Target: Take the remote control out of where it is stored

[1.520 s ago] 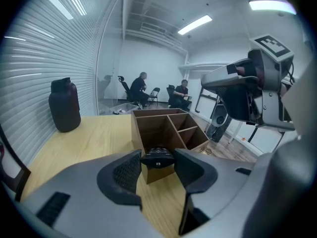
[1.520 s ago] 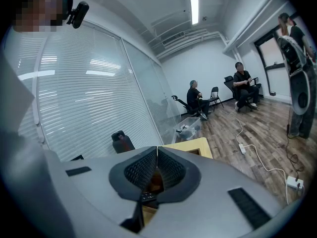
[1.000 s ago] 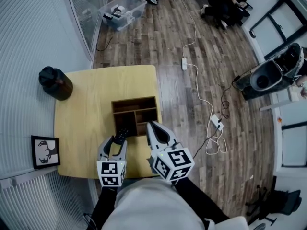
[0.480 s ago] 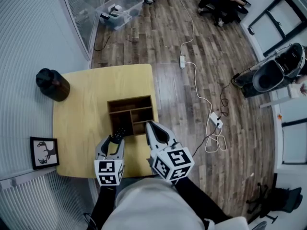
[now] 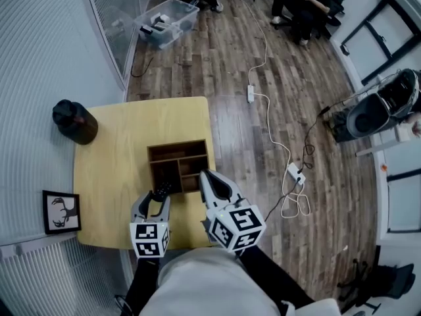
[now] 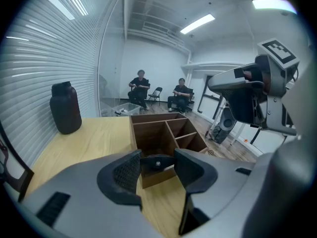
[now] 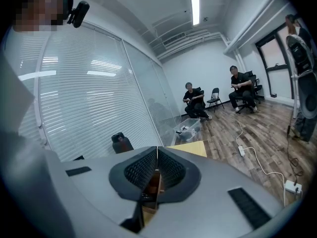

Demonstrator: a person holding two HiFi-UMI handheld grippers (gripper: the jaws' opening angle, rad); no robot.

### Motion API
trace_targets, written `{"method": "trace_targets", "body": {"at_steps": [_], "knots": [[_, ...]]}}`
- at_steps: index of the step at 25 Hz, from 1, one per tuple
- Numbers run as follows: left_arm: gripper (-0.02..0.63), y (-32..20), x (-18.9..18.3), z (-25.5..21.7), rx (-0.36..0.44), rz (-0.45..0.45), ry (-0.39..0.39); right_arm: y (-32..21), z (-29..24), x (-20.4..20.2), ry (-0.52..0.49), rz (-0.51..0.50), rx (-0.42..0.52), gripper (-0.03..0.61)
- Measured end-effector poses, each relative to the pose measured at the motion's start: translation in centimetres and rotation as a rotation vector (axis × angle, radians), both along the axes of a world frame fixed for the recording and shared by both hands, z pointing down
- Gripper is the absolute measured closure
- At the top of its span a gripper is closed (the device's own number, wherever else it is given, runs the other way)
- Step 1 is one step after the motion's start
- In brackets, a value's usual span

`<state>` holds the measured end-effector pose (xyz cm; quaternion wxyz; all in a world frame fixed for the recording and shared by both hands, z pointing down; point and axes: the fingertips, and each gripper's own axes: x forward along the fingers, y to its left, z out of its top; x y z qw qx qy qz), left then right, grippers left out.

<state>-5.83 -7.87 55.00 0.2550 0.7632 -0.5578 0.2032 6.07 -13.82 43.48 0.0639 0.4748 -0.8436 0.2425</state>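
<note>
A black remote control sticks out between the jaws of my left gripper, which is shut on its near end. Its far end reaches the front left compartment of a dark wooden organizer on the yellow table. In the left gripper view the remote's end sits clamped between the pads, with the organizer just beyond. My right gripper hovers at the organizer's front right corner, shut with nothing in it; in its own view the right gripper has its pads pressed together.
A black jar stands at the table's far left and a framed deer picture at its near left. On the wood floor lie a white power strip with cables and a clear plastic bin. People sit at the room's far side.
The head view has shifted a little. The left gripper keeps its hold on the remote at the organizer's front; both grippers stay almost where they were.
</note>
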Motion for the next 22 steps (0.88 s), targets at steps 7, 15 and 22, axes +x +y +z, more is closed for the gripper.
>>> {"method": "trace_targets", "body": {"at_steps": [7,15,22], "knots": [[0.402,0.2,-0.1,-0.3,0.003,-0.006,0.013,-0.1,0.1,-0.3,-0.009,-0.011,-0.008,0.572],[0.402,0.1,-0.1,-0.5,0.000,-0.017,0.019,-0.3,0.1,-0.9,-0.019,-0.027,-0.006,0.572],[0.402,-0.2,-0.2,-0.8,0.006,-0.032,0.034,-0.5,-0.2,-1.1,-0.018,-0.028,-0.005,0.572]]}}
